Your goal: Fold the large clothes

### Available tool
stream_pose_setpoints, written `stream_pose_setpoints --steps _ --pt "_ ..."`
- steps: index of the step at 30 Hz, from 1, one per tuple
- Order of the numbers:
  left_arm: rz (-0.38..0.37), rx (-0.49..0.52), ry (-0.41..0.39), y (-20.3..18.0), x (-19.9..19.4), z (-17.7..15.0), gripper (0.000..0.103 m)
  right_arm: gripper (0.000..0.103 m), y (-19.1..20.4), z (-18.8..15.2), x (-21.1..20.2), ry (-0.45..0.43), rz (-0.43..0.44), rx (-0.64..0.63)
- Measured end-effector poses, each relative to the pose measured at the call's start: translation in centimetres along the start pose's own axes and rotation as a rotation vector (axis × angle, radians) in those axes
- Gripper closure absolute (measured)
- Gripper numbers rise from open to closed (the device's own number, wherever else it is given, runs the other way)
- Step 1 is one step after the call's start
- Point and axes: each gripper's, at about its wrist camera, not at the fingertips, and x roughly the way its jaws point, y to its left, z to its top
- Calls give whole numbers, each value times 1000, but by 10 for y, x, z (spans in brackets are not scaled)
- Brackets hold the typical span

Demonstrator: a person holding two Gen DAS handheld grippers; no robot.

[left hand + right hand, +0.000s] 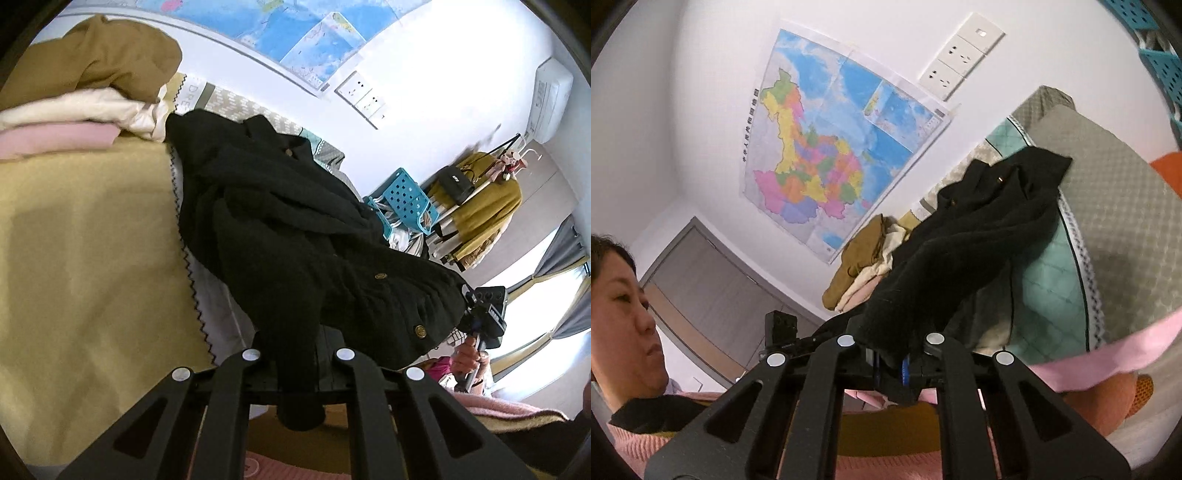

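Observation:
A black knit cardigan with gold buttons (295,229) hangs stretched between both grippers above the bed. My left gripper (299,354) is shut on one edge of it; the cloth covers the fingertips. My right gripper (894,347) is shut on another edge of the same cardigan (967,229). The right gripper also shows in the left wrist view (484,314), held in a hand at the cardigan's far lower corner. The far end of the cardigan trails toward the pillows.
A tan bedspread (92,258) covers the bed. A stack of folded brown, cream and pink clothes (85,99) lies at the head. Grey and teal quilted pillows (1108,229) lie by the wall. A blue perforated rack (402,199) and a clothes stand (480,206) are beyond.

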Motion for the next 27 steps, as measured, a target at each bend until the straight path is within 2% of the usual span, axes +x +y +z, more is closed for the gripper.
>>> stream_pose_setpoints --steps 8,15,20,27 --pt "24 39 0 -10 -2 53 95 95 4 54 24 -27 12 -18" --pt "36 66 9 -12 11 107 95 95 -3 104 51 -48 -17 -12" --pt "21 34 44 -1 24 141 94 95 -18 141 76 -50 -40 23" --pt "70 -2 96 16 50 190 94 95 -42 182 118 -23 -84 64"
